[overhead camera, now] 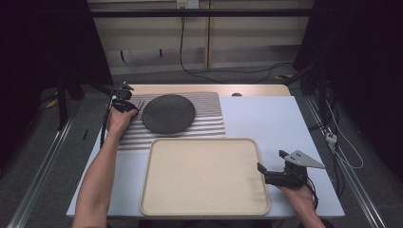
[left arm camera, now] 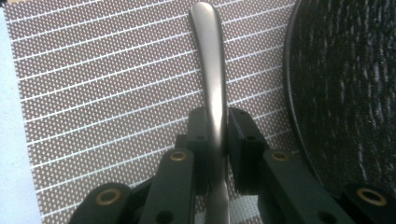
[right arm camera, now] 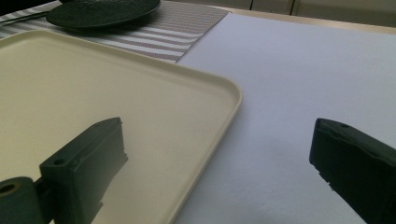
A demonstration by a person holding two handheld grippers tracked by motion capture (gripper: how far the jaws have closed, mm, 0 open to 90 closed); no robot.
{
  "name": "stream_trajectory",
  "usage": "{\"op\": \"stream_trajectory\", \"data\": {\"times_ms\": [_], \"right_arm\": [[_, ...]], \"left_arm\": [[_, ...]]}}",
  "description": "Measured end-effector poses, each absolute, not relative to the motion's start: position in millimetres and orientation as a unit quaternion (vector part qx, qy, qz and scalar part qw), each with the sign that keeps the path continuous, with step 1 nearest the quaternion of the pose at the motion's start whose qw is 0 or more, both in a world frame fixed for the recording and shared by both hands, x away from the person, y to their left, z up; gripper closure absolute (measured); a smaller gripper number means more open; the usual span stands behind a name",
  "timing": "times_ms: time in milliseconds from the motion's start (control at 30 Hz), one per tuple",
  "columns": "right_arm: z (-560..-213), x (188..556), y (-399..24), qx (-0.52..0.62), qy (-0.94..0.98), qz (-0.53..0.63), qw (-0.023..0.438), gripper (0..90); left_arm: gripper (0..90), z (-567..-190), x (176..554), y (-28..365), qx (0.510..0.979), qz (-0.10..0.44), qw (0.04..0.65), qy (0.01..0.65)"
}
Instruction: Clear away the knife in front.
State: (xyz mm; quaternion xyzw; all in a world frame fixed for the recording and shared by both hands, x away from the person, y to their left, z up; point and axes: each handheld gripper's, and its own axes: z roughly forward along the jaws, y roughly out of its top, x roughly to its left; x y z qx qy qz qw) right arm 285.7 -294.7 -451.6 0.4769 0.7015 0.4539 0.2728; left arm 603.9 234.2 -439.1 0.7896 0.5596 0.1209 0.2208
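Black fingers of my left gripper (left arm camera: 217,140) are nearest, closed tight on the handle of a fork (left arm camera: 211,79) — smooth grey metal, slim and gently curved, with a rounded end. From the high view the fork (overhead camera: 138,104) is at the left edge of the striped placemat (overhead camera: 209,121), just beside the dark round plate (overhead camera: 168,113), with its tines pointing away from me.

To do this step well, I think I should keep the squeeze firm, because polished metal slips easily between hard pads. I judge it best to move the fork slowly and keep it level, so it does not turn in the grip, and to stay off the plate rim, which is very close.

My right gripper (overhead camera: 272,166) rests at the right side of the beige tray (overhead camera: 204,209), its fingers wide apart and holding nothing.

The placemat is woven, with a fine dotted texture and thin pale lines. The plate looks matte and rough — its surface is grained. The tray is smooth, rectangular with rounded corners and a low raised rim, and the worktop (overhead camera: 271,118) is pale and plain.
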Motion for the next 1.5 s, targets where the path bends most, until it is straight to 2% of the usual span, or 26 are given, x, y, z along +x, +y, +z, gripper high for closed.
{"op": "stream_trajectory", "data": {"times_ms": [767,1500], "right_arm": [[-451.2,284.9,-293.9,0.476,0.702,0.454,0.272,3.5],[-451.0,286.3,-291.6,0.473,0.706,0.451,0.273,3.5]], "left_arm": [[80.0,-410.6,572.1,244.7,0.791,0.130,0.260,0.538],[79.9,-371.6,527.9,222.0,0.808,0.149,0.303,0.483]]}}
